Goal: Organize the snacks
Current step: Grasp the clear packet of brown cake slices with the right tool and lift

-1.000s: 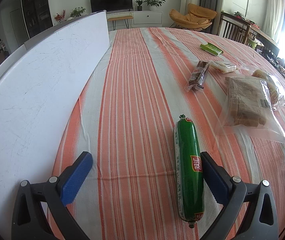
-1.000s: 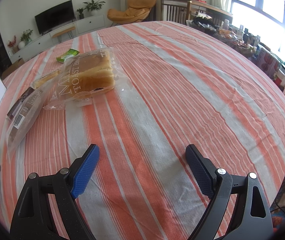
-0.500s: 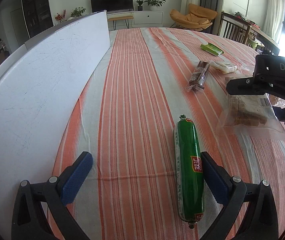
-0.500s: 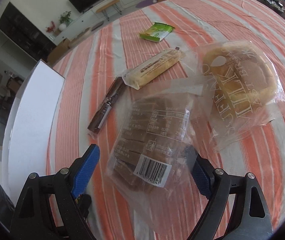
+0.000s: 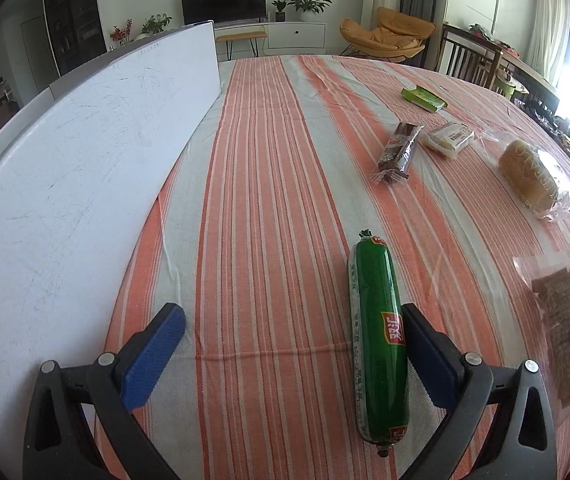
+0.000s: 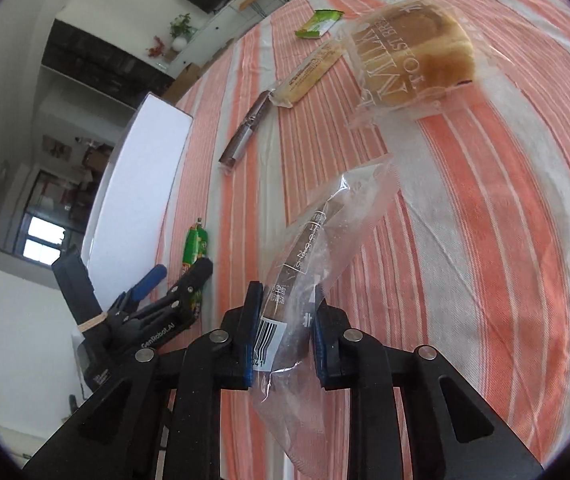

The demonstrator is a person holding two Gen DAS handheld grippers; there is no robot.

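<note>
My right gripper (image 6: 285, 304) is closing on a clear bag of brown slices (image 6: 325, 232); both blue pads press its barcode end and the bag hangs lifted off the striped cloth. In the left wrist view the same bag (image 5: 561, 312) shows at the right edge. My left gripper (image 5: 291, 314) stands open low over the table, holding nothing. A green sausage (image 5: 379, 340) lies lengthwise just inside its right finger. From the right wrist the left gripper (image 6: 181, 276) and the sausage (image 6: 195, 246) appear at lower left.
A tall white box (image 5: 65, 180) runs along the left of the table. Farther off lie a brown bar (image 5: 399, 150), a pale cake pack (image 5: 449, 138), a green packet (image 5: 423, 98) and a bagged toast loaf (image 5: 533, 180). Chairs stand beyond the far right edge.
The right gripper swung over to the clear bag, shut on it and lifted it toward the near right. The left gripper and the sausage stayed where they were.
</note>
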